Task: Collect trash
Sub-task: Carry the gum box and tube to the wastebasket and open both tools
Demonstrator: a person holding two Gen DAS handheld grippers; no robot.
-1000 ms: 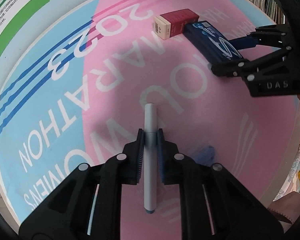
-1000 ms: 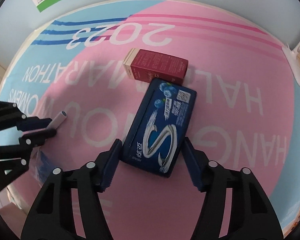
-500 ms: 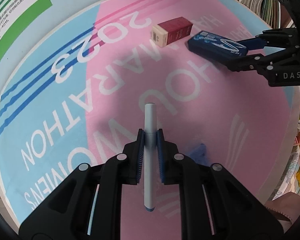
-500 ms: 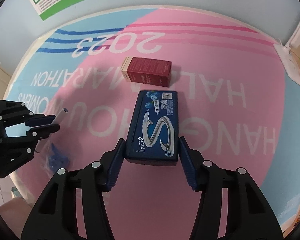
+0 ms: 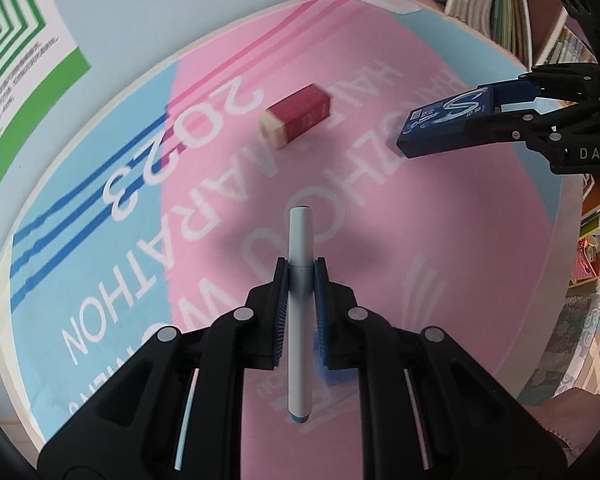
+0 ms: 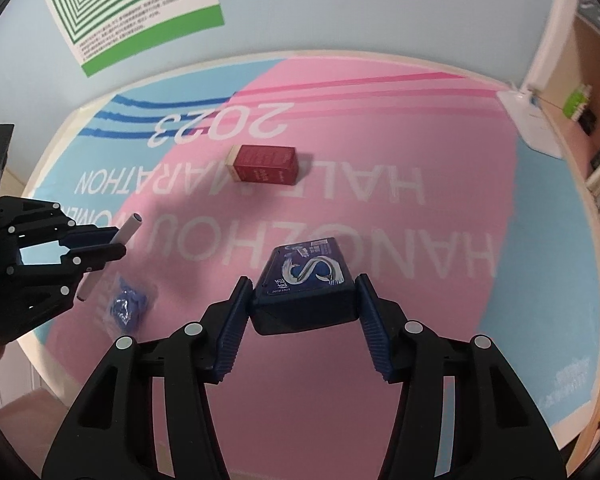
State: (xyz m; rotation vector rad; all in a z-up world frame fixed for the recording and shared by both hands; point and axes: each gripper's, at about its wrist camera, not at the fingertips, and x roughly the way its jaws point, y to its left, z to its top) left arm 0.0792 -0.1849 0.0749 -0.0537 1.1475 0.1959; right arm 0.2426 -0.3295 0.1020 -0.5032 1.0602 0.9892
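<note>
Pointing fwd along left gripper (image 5: 301, 268): pen (image 5: 299, 312), long axis lengthwise.

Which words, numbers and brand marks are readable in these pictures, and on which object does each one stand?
"2023" on the pink and blue printed banner.
"HALF MARATHON" on the same banner, partly covered.
"HANGZHOU" on the banner, partly covered.
"DAS" on the black right gripper.
Large "S" on the dark blue flat pack held by it; small print unreadable.
Dark red carton: print blurred.
Green and white poster: text too small.
</note>
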